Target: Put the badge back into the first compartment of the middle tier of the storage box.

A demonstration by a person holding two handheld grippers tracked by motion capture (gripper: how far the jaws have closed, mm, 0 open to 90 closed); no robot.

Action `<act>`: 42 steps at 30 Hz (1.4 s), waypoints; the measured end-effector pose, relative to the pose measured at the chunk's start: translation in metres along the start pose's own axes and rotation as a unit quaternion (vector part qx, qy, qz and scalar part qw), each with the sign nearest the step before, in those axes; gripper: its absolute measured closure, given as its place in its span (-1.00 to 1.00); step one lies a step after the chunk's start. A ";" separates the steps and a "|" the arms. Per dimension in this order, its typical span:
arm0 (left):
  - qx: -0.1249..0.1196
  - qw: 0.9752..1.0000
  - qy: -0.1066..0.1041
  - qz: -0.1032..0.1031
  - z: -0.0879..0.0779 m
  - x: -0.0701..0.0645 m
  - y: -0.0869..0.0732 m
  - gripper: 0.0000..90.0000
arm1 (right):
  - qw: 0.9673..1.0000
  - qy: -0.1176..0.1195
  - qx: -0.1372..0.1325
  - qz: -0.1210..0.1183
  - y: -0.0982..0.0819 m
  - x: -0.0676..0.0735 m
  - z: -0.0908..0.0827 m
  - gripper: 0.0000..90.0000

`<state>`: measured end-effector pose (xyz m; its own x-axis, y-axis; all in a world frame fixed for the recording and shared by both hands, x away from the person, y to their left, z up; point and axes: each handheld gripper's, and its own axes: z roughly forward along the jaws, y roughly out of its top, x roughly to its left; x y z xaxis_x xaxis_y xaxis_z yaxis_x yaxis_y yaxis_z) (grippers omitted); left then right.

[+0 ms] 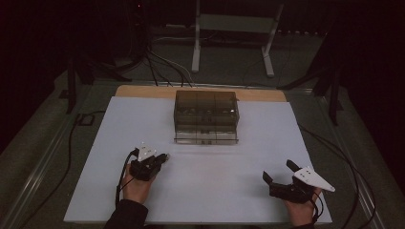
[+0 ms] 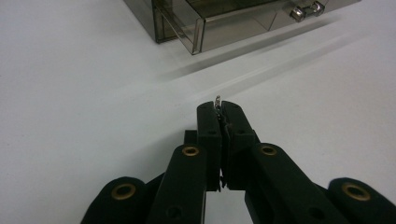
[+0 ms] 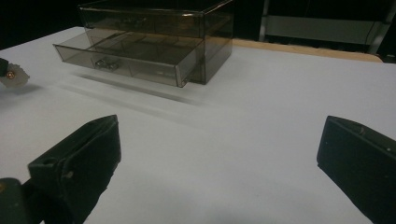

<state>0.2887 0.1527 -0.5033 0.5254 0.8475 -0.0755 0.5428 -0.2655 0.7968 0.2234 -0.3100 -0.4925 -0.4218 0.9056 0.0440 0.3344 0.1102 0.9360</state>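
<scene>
Smoked-plastic drawer box (image 1: pixel 206 117) sits at the middle of the worktop (image 1: pixel 143 191), lower drawer (image 3: pixel 126 58) pulled out. Left gripper (image 2: pixel 219 106) is pinched tight on a tiny metal piece (image 2: pixel 217 99), short of the drawer. So slight a hold could let it slip or twist loose. Right gripper (image 1: pixel 279 174) rests wide, empty.

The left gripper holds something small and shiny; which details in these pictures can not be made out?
- Small metal piece, left gripper view: only its tip rises above the shut left gripper; the jaws hide the rest, so its kind is unclear.
- Open lower drawer of the smoky box, right gripper view: a small shiny item inside is too small to name.
- High view: the dim tinted walls hide the box contents.
</scene>
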 end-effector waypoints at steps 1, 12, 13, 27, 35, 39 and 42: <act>0.000 1.000 0.000 -0.001 0.000 0.000 0.000 0.97 | 1.000 0.000 0.000 0.000 0.000 0.000 0.000 -1.00; -0.006 1.000 0.004 -0.001 -0.004 0.002 0.004 0.98 | 1.000 0.001 0.001 0.000 0.000 0.000 0.000 -1.00; -0.006 1.000 0.004 -0.001 -0.004 0.002 0.004 0.98 | 1.000 0.001 0.001 0.001 0.000 0.000 0.000 -1.00; -0.019 1.000 0.009 0.003 -0.010 0.004 0.019 0.97 | 1.000 0.002 0.002 0.003 0.000 0.000 0.000 -1.00; -0.028 1.000 0.012 0.004 -0.012 0.005 0.027 0.98 | 1.000 0.002 0.002 0.003 0.000 -0.001 0.000 -1.00; -0.033 0.999 0.013 0.004 -0.013 0.006 0.031 0.98 | 1.000 0.001 0.002 0.004 0.000 -0.001 0.000 -1.00; -0.036 0.999 0.016 0.006 -0.014 0.007 0.034 0.98 | 1.000 0.002 0.002 0.004 0.000 -0.001 0.000 -1.00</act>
<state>0.3014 0.1560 -0.4686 0.5099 0.8589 -0.0486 0.4878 -0.2421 0.8387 0.2240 -0.3108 -0.4928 -0.4222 0.9050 0.0526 0.3416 0.1051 0.9339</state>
